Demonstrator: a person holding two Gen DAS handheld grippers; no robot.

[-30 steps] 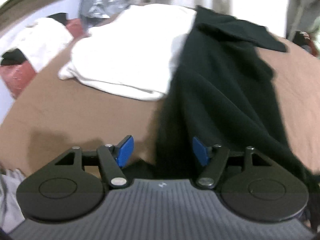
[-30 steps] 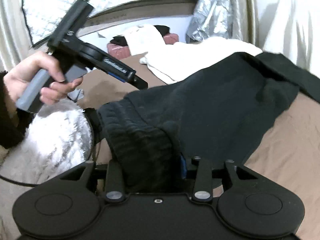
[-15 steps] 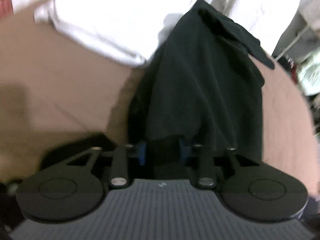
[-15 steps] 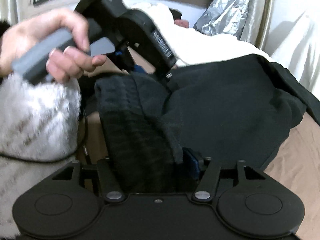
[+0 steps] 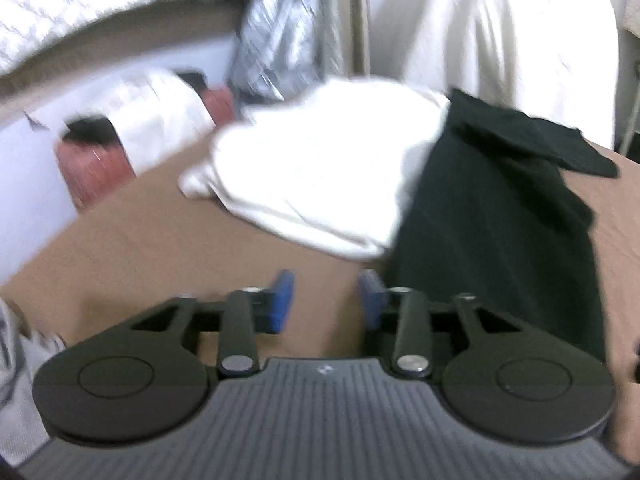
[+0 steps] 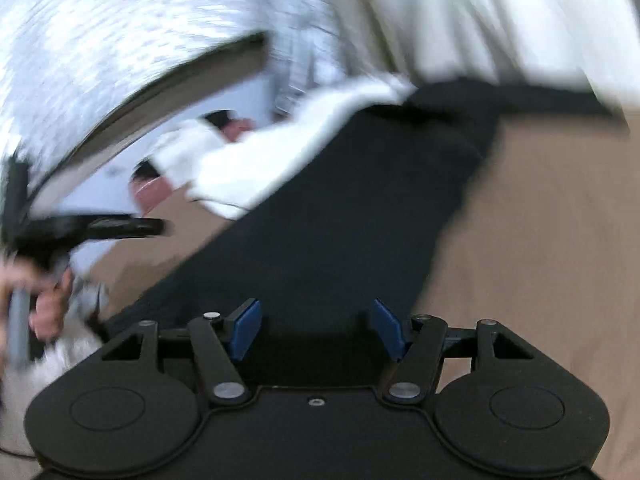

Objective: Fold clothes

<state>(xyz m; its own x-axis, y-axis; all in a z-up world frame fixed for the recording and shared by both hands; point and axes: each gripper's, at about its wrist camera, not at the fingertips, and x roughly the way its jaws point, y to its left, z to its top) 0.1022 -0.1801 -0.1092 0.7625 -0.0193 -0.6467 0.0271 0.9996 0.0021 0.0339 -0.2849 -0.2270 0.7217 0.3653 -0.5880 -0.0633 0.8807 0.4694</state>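
A black garment [image 6: 340, 220] lies stretched out long across the brown bed sheet [image 6: 540, 240]. My right gripper [image 6: 316, 328] hovers over its near end. Its jaws are opening, and the blue pads [image 6: 244, 328] stand apart from the cloth, gripping nothing. In the left wrist view the same black garment [image 5: 500, 220] runs along the right side. My left gripper [image 5: 326, 300] sits just left of its near edge over bare sheet. Its jaws are opening with nothing between them. The left gripper [image 6: 100, 228] also shows blurred at the far left, held by a hand [image 6: 44, 304].
A white garment pile [image 5: 320, 176] lies beside the black one, touching its far left edge. Behind it are a reddish pillow [image 5: 92, 168], a crinkled silver cover [image 5: 280, 48] and a hanging white cloth [image 5: 500, 32]. A fluffy white sleeve [image 6: 52, 360] is at the lower left.
The left gripper let go of the black garment's edge and drew back to the left. The right gripper released the bunched cloth, which now lies flat; the right view has rolled.
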